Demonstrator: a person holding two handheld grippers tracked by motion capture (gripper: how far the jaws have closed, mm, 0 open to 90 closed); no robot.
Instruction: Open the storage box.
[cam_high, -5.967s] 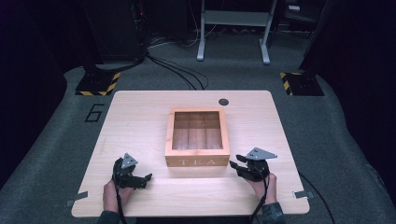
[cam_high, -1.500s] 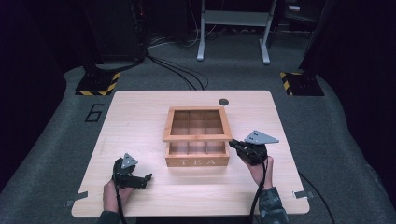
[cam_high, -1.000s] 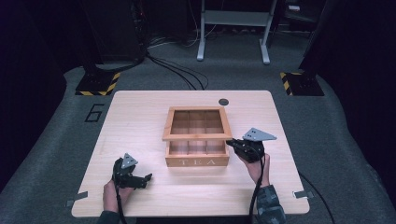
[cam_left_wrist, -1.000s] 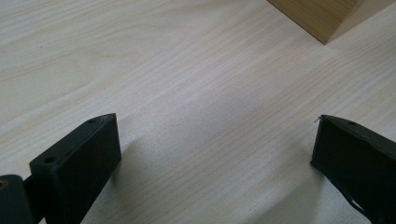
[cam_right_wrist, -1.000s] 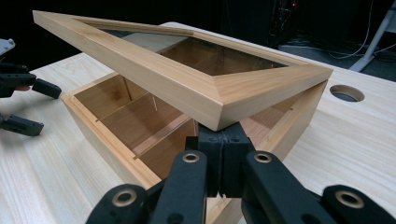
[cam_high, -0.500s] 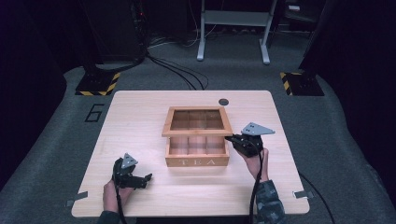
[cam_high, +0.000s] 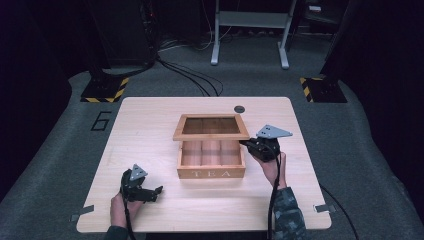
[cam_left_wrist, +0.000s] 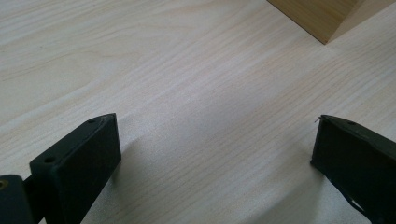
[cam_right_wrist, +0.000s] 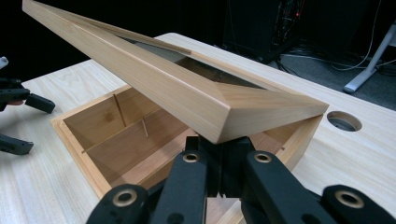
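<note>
A wooden tea box (cam_high: 212, 172) marked TEA stands mid-table, its dividers showing inside (cam_right_wrist: 116, 135). Its glass-paned lid (cam_high: 211, 135) is tilted up at the front, hinged at the back. My right gripper (cam_high: 248, 144) is at the box's right side under the raised lid (cam_right_wrist: 154, 70). Its jaws (cam_right_wrist: 219, 156) are shut together and the lid's corner rests on their tips. My left gripper (cam_high: 155, 192) lies on the table left of the box, open with bare wood between its jaws (cam_left_wrist: 215, 140). It also appears far left (cam_right_wrist: 30, 123) in the right gripper view.
The light wood table (cam_high: 150, 125) has a round cable hole (cam_high: 239, 109) behind the box. Box corner (cam_left_wrist: 322, 18) lies ahead of the left gripper. On the dark floor beyond are cables, a metal stand (cam_high: 248, 20) and striped bases (cam_high: 104, 90).
My right gripper has moved from beside the box's front up along its right side, raising the lid's front edge. The left gripper has stayed put.
</note>
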